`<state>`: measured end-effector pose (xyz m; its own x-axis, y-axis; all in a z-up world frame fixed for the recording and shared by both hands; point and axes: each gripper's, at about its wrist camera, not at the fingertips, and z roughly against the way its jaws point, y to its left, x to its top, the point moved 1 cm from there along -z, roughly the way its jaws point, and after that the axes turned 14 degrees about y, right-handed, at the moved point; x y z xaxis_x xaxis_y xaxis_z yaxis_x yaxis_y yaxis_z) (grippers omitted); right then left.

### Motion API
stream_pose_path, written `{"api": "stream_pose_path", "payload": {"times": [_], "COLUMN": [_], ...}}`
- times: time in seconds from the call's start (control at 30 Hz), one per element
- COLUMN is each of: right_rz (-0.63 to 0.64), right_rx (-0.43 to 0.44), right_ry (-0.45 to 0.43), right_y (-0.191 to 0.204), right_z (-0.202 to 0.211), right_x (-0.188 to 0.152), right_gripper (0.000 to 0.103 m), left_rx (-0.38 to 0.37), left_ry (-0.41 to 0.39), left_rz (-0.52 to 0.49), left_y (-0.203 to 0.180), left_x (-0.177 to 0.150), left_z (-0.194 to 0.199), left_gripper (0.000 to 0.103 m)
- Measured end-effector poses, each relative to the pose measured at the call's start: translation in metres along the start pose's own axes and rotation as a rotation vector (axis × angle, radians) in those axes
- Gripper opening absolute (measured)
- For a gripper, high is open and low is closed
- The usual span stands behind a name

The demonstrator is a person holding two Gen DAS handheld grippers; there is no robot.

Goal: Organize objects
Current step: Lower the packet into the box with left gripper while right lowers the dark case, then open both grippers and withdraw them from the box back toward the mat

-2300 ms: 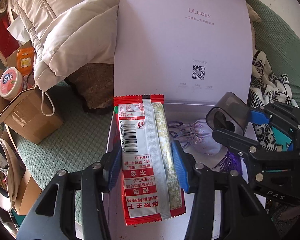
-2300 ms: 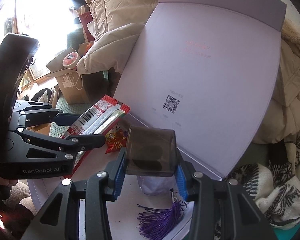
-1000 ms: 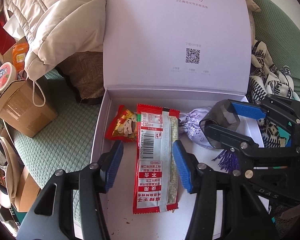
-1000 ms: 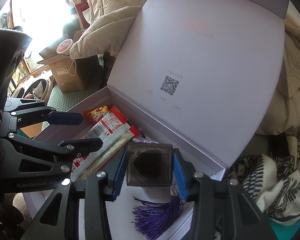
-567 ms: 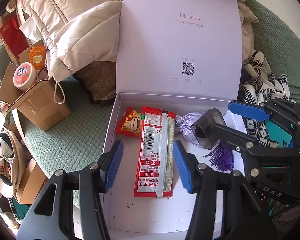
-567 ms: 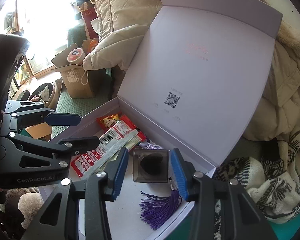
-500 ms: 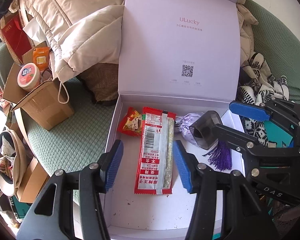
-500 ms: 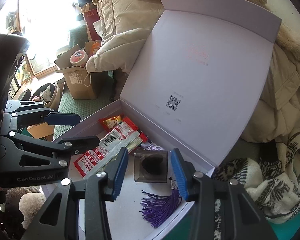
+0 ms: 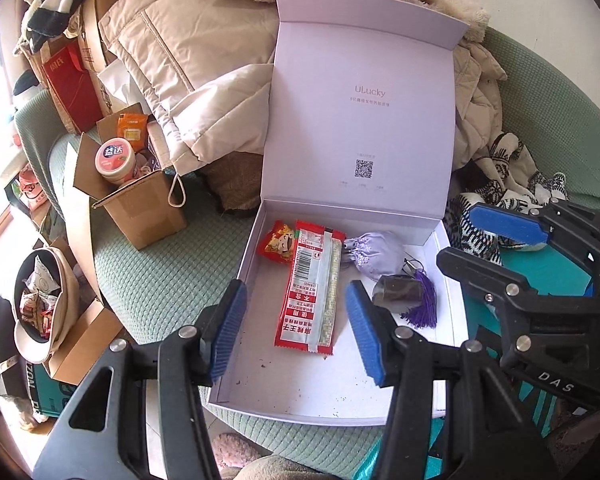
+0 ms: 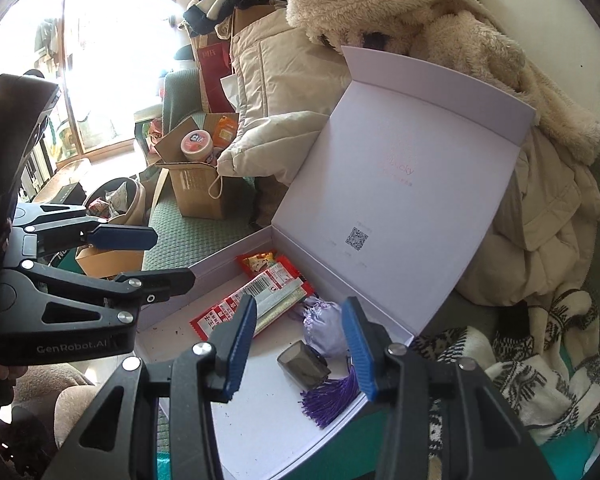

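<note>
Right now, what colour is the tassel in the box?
Purple. The tassel lies beside the dark translucent case; clearest in the right wrist view.

The open gift box (image 9: 236, 280) sits on the sofa cushion (image 9: 160, 276), its lid (image 9: 360, 120) upright against a padded coat (image 9: 188, 80). Inside lie, left to right, a small snack packet (image 9: 278, 243), a long snack packet (image 9: 310, 284), a drawstring pouch (image 9: 370, 250) and, nearer, a small case (image 9: 396, 294) beside a tassel (image 9: 422, 304). A cardboard box (image 9: 140, 204) stands left of the gift box

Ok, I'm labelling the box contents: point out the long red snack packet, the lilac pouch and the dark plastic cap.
long red snack packet (image 9: 309, 286), left wrist view, on its barcode panel.
lilac pouch (image 9: 370, 249), left wrist view, on its body.
dark plastic cap (image 10: 303, 364), right wrist view, on its side.
</note>
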<state>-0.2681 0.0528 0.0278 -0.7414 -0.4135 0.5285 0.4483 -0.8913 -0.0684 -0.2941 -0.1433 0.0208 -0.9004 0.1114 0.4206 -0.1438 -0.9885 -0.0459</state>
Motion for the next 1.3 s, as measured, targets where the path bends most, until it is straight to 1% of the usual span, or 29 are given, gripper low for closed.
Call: {"api": "stream_pose_path", "payload": {"times": [0.2, 0.3, 0.47, 0.57, 0.77, 0.9, 1.2, 1.27, 1.3], "right_rz": [0.02, 0.031, 0.044, 0.051, 0.061, 0.063, 0.056, 0.053, 0.049], "right_rx": [-0.007, -0.009, -0.011, -0.01, -0.007, -0.009, -0.01, -0.013, -0.015], "right_ry": [-0.036, -0.055, -0.081, -0.093, -0.118, -0.133, -0.157, -0.16, -0.161], "right_y": [0.007, 0.009, 0.013, 0.015, 0.019, 0.02, 0.021, 0.022, 0.022], "right_z": [0.029, 0.044, 0.067, 0.08, 0.106, 0.122, 0.153, 0.159, 0.162], "right_x": [-0.009, -0.015, -0.027, -0.036, -0.056, -0.07, -0.104, -0.113, -0.117], "right_gripper": [0.044, 0.044, 0.044, 0.044, 0.044, 0.045, 0.045, 0.047, 0.049], "left_rx": [0.014, 0.021, 0.036, 0.044, 0.054, 0.064, 0.073, 0.075, 0.074], "left_ry": [-0.04, -0.058, -0.083, -0.098, -0.115, -0.129, -0.151, -0.154, -0.155], "left_rz": [0.014, 0.023, 0.029, 0.036, 0.048, 0.051, 0.047, 0.043, 0.042], "left_y": [-0.011, -0.017, -0.031, -0.039, -0.058, -0.072, -0.103, -0.111, -0.115], "left_x": [-0.017, -0.027, -0.044, -0.055, -0.079, -0.095, -0.13, -0.137, -0.141], "left_z": [0.033, 0.049, 0.072, 0.085, 0.107, 0.122, 0.151, 0.156, 0.158], "left_gripper": [0.05, 0.054, 0.056, 0.058, 0.061, 0.065, 0.067, 0.07, 0.07]}}
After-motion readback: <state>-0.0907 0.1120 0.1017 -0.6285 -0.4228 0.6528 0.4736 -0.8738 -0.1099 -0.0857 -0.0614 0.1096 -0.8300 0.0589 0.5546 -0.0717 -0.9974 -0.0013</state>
